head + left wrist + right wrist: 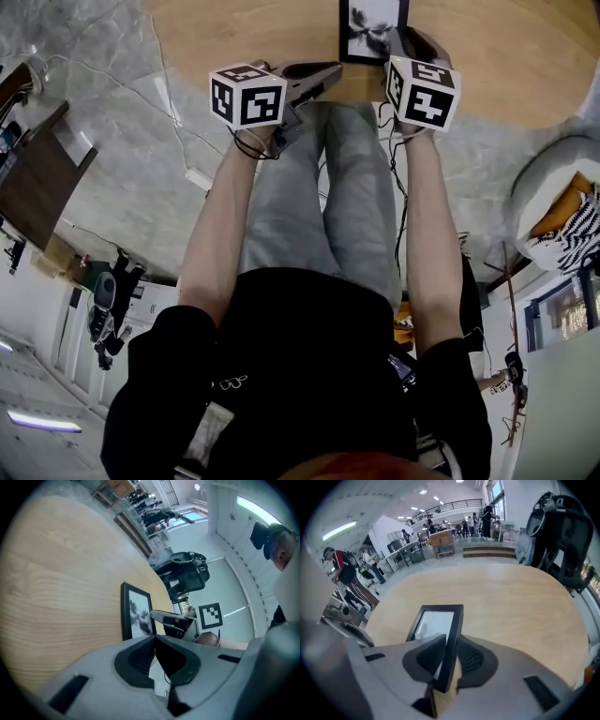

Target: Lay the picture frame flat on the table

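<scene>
The black picture frame point(373, 30) holds a white print with a dark blot and lies low on the round wooden table point(234, 37), near its front edge. In the right gripper view the frame point(436, 620) has its near right edge between the jaws of my right gripper point(451, 641). The jaws stand apart, and a strip of table shows beside the edge. My left gripper point(337, 67) hovers at the table edge left of the frame, shut and empty. In the left gripper view, that gripper point(154, 637) points at the frame point(138, 613) and the right gripper's cube point(209, 616).
A white chair with an orange and striped cushion point(562, 220) stands at the right of the table. A dark wooden cabinet point(37, 183) is at the left. A black office chair point(558, 531) stands at the table's far right. People stand far behind.
</scene>
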`<state>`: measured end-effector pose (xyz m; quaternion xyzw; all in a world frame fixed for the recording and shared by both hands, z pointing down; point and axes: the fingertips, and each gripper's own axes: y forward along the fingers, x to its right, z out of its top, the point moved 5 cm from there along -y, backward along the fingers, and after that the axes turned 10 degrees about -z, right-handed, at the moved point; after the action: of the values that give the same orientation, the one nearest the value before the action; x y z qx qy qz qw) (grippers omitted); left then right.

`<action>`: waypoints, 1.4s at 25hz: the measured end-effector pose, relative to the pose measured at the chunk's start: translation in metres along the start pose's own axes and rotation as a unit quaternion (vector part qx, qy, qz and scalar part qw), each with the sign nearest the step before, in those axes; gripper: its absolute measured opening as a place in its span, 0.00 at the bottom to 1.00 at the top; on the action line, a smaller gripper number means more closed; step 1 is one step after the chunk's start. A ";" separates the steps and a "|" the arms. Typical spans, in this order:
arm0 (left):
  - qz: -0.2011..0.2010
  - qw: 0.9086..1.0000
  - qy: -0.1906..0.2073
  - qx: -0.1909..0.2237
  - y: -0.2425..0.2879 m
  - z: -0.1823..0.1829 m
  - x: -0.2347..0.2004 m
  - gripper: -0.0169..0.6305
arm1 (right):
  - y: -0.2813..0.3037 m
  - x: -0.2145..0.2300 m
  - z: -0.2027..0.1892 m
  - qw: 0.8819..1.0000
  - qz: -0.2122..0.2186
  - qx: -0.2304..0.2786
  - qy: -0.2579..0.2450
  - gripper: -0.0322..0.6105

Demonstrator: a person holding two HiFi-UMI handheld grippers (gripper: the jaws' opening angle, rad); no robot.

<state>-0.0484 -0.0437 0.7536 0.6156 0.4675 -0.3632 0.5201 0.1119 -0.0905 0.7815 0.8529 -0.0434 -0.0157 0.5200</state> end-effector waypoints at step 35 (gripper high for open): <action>0.172 0.792 0.448 0.378 -0.165 0.236 0.511 0.04 | -0.491 0.021 0.316 0.864 0.075 0.497 0.024 0.07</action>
<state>-0.0436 -0.1702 0.1808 0.9270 0.3603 -0.0989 0.0322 0.1385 -0.1487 0.2011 0.9926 -0.0967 0.0678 0.0277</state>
